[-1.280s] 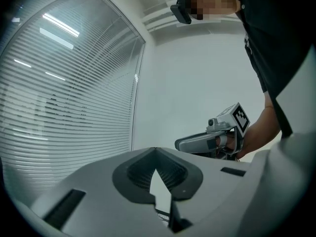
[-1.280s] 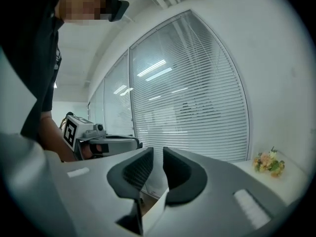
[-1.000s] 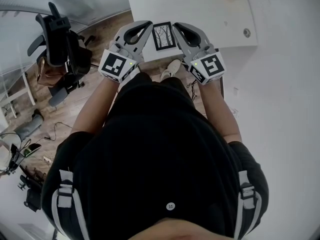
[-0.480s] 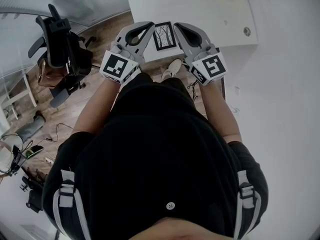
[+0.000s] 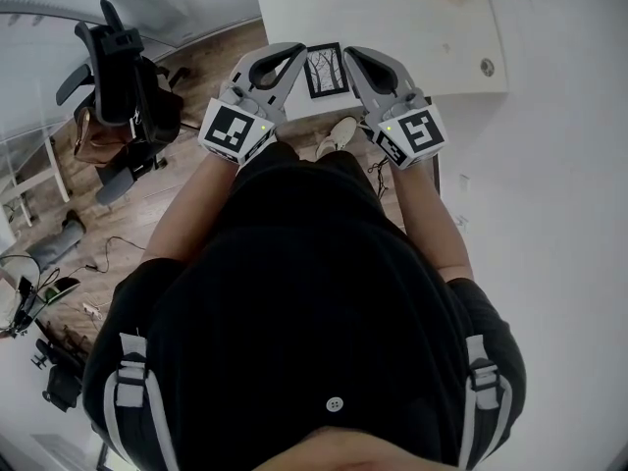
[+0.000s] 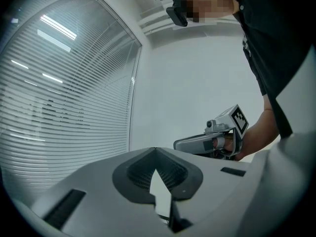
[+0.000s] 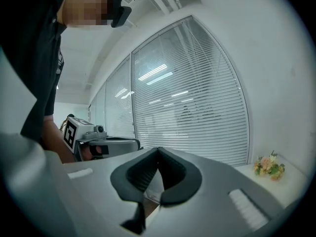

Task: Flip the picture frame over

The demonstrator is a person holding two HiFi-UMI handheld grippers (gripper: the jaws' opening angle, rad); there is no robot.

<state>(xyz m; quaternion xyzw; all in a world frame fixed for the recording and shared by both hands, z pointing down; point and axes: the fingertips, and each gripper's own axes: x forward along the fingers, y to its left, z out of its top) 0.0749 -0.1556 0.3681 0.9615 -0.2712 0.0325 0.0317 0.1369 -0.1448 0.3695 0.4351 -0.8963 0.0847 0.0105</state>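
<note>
Small black rectangular picture frame: thin dark border, white mat, black-and-white drawing of bare tree branches inside. Picture side faces up, so not flipped yet. From the head view it looks to be lying flat on the white table, in portrait orientation and skewed slightly off square to the table's edge. It sits right at the near edge, towards the near left corner, with its bottom side close to the lip. No visible damage; finer detail too small to tell.
</note>
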